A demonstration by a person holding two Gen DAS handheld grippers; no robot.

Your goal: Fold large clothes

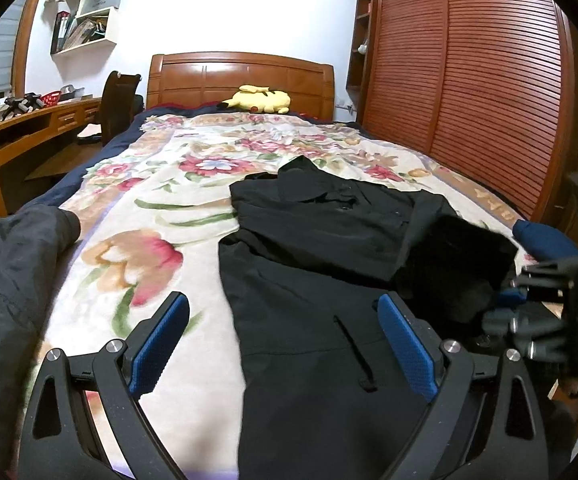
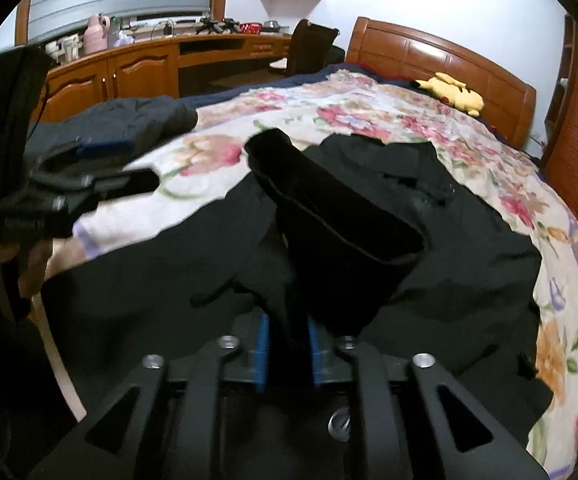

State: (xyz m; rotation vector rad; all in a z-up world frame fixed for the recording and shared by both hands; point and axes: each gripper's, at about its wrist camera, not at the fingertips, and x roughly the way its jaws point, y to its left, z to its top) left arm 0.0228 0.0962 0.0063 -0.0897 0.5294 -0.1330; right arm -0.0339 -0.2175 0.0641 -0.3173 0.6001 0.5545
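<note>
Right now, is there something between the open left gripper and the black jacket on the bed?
Nothing visible is in the way. The left gripper is open above the black jacket, with the jacket's left edge between its blue pads. The right gripper is shut on the jacket's sleeve, off to the right side.

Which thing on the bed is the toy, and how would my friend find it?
Look at the wooden headboard at the far end of the bed. Right before it lies the plush toy. It is the only bright yellow thing there; the clothes nearer are all black.

Both wrist views face headboard [image 1: 241, 76], sharing bed [image 2: 369, 108].
</note>
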